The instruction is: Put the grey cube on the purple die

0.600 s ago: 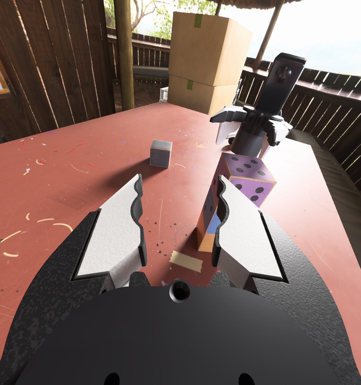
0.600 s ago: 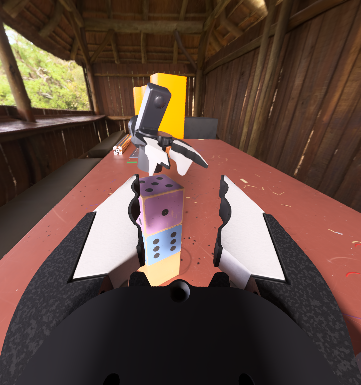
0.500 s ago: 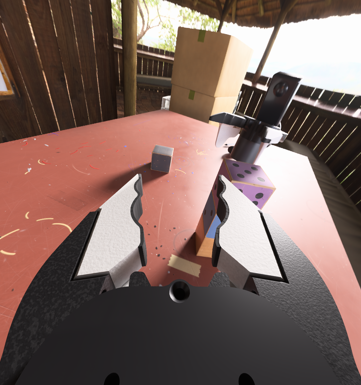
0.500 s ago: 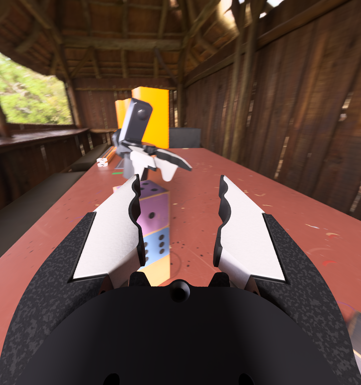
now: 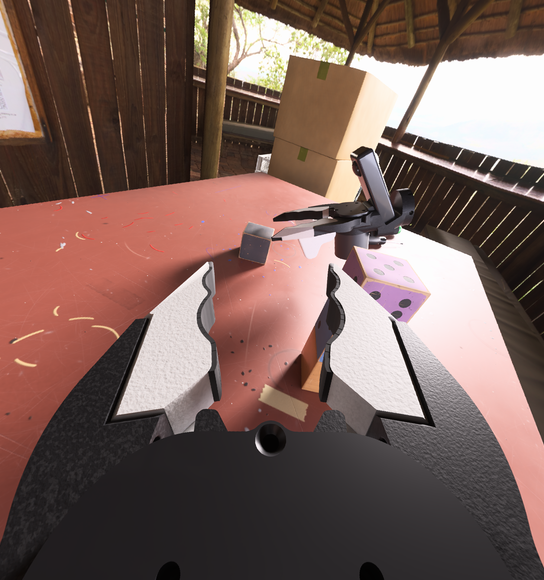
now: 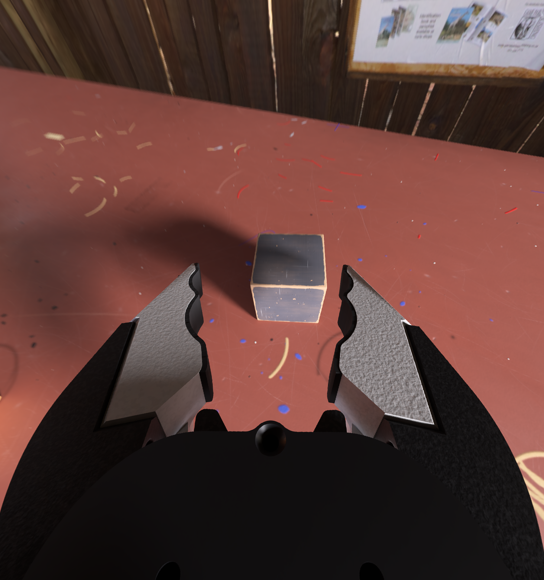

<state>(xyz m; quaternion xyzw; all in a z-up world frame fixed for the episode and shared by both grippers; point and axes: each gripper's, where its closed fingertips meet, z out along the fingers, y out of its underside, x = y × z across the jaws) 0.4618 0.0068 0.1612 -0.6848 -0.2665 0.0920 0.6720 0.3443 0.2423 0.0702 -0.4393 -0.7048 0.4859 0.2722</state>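
Note:
The grey cube (image 6: pixel 289 277) sits on the red table (image 6: pixel 421 219), just ahead of my right gripper (image 6: pixel 270 267), which is open and empty, with its fingertips on either side of the cube and short of it. The cube also shows in the left wrist view (image 5: pixel 255 247), with the right gripper (image 5: pixel 275 228) beside it. The purple die (image 5: pixel 387 285) tops a stack over a blue die and an orange block (image 5: pixel 311 361), partly hidden by my left gripper's right finger. My left gripper (image 5: pixel 270 266) is open and empty, left of the stack.
Two stacked cardboard boxes (image 5: pixel 330 125) stand at the table's far edge. A wooden wall with a framed notice board (image 6: pixel 453 37) runs behind the table. A strip of tape (image 5: pixel 283 402) lies on the table. A wooden railing (image 5: pixel 484 194) borders the right side.
My right gripper has swung away from the stack and now faces the grey cube. My left gripper has drawn back and up a little. Both stay open.

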